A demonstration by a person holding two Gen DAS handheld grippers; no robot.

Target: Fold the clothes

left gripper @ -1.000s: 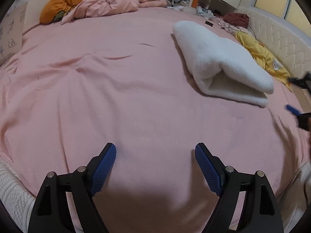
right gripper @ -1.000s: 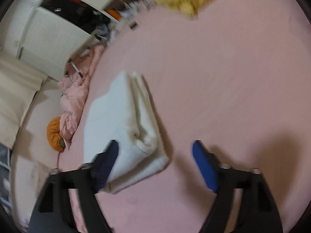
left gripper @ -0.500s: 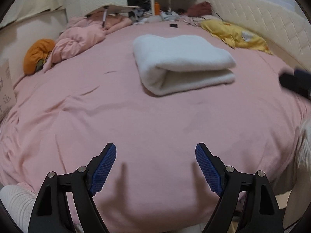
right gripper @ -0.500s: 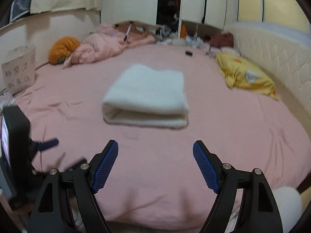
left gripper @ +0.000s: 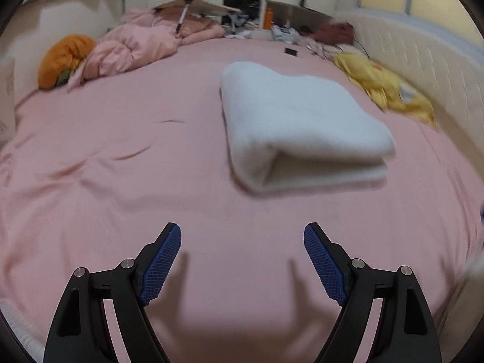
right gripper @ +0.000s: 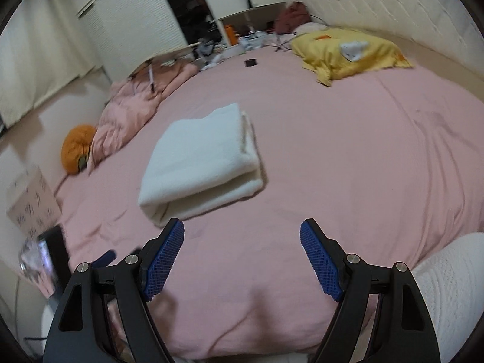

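Note:
A folded white fleece garment (left gripper: 299, 127) lies flat on the pink bed sheet (left gripper: 121, 166), its rolled fold facing the near edge. In the right wrist view the same white bundle (right gripper: 202, 163) sits left of centre. My left gripper (left gripper: 242, 236) hovers open over bare sheet, well short of the bundle, with nothing between its blue pads. My right gripper (right gripper: 242, 233) is also open and empty, its left fingertip just in front of the bundle's near corner. A blue fingertip of the left gripper (right gripper: 104, 258) shows at the lower left of the right wrist view.
A yellow garment (right gripper: 348, 51) lies by the quilted headboard (left gripper: 423, 57). A crumpled pink duvet (left gripper: 133, 48) and an orange cushion (left gripper: 63, 57) sit at the far left. Clutter and a small black item (right gripper: 250, 62) line the far edge. A white-clad knee (right gripper: 447, 290) is at lower right.
Both grippers have drawn back from the folded bundle and rolled, so the bed now appears nearly upright in both views. The right gripper has left the left wrist view. Jaws stay wide.

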